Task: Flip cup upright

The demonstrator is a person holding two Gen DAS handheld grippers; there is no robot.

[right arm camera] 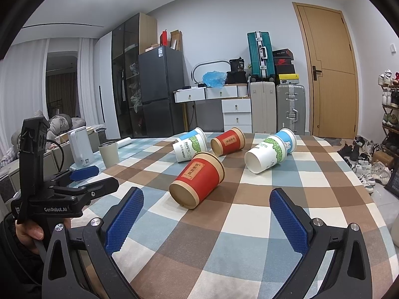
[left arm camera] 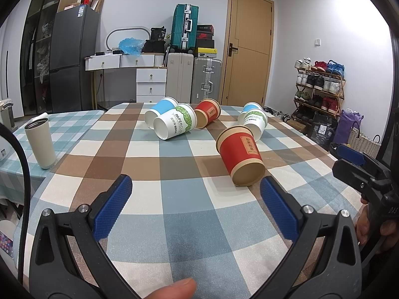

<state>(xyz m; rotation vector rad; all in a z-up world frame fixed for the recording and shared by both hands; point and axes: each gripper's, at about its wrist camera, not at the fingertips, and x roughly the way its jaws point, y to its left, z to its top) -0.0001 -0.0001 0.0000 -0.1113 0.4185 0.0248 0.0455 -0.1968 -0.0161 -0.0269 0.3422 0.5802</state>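
Both grippers, left (left arm camera: 195, 186) and right (right arm camera: 207, 200), hover wide apart and empty over the checked desk (left arm camera: 174, 224), the nearest red cup (left arm camera: 240, 158) lying on its side just ahead, five more toppled behind.

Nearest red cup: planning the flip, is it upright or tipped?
Tipped. The nearest red cup lies on its side on the checked tablecloth, base facing the camera.

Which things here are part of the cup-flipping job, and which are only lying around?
Job:
near red cup, on its side
five more tipped paper cups
left gripper, open
right gripper, open

Lying about:
beige tumbler, upright
white kettle
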